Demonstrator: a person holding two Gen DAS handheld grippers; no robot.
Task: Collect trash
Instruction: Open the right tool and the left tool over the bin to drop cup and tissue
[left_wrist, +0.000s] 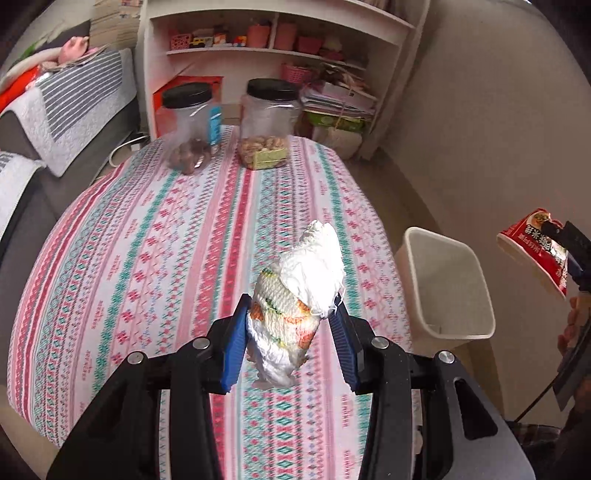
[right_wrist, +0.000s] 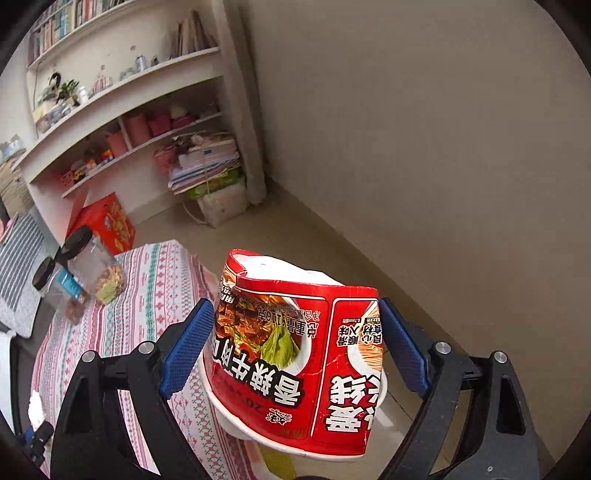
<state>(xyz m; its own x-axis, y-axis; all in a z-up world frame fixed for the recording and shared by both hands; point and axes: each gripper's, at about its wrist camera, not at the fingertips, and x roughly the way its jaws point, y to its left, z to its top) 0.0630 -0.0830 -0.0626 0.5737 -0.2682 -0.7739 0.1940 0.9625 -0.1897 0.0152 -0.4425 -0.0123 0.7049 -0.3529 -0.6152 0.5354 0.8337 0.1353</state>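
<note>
The left claw (left_wrist: 290, 332) is a black plastic frame with two angled arms, each ending in a blue ribbed pad. Round silver screw heads sit at the pivots, two on each side, and triangular cut-outs open the outer arms. The right claw (right_wrist: 295, 347) is built the same: black arms, blue pads with a fine grid texture, silver screws, triangular cut-outs. In the left wrist view it shows from the side as a black body with a thin dark cable trailing below, beside a plaid sleeve (left_wrist: 535, 432).
</note>
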